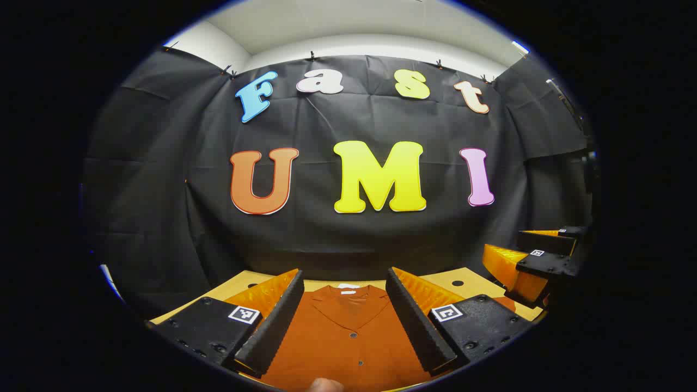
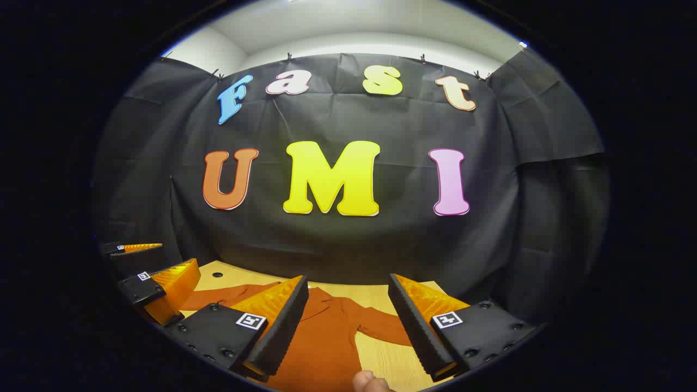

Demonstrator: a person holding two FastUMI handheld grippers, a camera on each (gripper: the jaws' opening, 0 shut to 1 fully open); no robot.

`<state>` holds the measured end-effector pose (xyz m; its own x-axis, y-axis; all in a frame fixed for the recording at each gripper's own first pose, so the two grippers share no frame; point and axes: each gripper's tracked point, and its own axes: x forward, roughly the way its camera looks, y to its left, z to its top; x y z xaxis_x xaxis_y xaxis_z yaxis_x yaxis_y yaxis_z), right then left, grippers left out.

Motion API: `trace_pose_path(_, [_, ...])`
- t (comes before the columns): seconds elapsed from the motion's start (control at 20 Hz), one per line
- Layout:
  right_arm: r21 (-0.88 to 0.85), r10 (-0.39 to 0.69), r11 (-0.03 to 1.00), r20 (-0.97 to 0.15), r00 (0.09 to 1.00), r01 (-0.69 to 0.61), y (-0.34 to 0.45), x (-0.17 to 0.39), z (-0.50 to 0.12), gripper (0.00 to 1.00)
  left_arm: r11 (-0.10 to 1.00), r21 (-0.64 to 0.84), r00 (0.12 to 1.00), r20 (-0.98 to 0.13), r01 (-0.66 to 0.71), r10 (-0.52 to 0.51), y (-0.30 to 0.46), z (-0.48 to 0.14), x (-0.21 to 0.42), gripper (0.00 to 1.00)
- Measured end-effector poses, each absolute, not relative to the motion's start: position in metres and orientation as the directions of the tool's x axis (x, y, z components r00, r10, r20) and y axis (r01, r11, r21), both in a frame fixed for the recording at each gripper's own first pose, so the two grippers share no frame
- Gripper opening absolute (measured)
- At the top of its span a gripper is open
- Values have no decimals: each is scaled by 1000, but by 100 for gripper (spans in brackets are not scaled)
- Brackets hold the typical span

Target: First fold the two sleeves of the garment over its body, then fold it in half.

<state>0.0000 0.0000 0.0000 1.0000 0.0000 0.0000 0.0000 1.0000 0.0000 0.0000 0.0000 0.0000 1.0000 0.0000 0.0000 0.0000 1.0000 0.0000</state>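
Flat on the table (image 2: 381, 359) lies one rust-orange shirt (image 1: 348, 343), front up, collar toward the back wall, long axis running away from the cameras; two sleeves (image 2: 384, 326) spread out sideways, unfolded. Left gripper (image 1: 344, 318) hovers above the shirt's chest, jaws spread wide, gripping nothing; the right gripper (image 2: 348, 321) hangs over the shirt's right side, likewise wide apart and empty. Two grippers counted, each also showing at the edge of the other's view.
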Motion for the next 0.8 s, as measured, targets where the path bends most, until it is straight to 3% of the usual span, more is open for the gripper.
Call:
trace_pose_path(0.65, [8, 9, 1000, -20, 1000, -9, -12, 12, -8, 94, 1000, 14, 1000, -23, -9, 9, -10, -7, 7, 98])
trace_pose_path(0.8, [11, -75, 997, -66, 995, 76, -49, 28, -22, 94, 1000, -15, 999, -39, -13, 13, -14, -11, 8, 99])
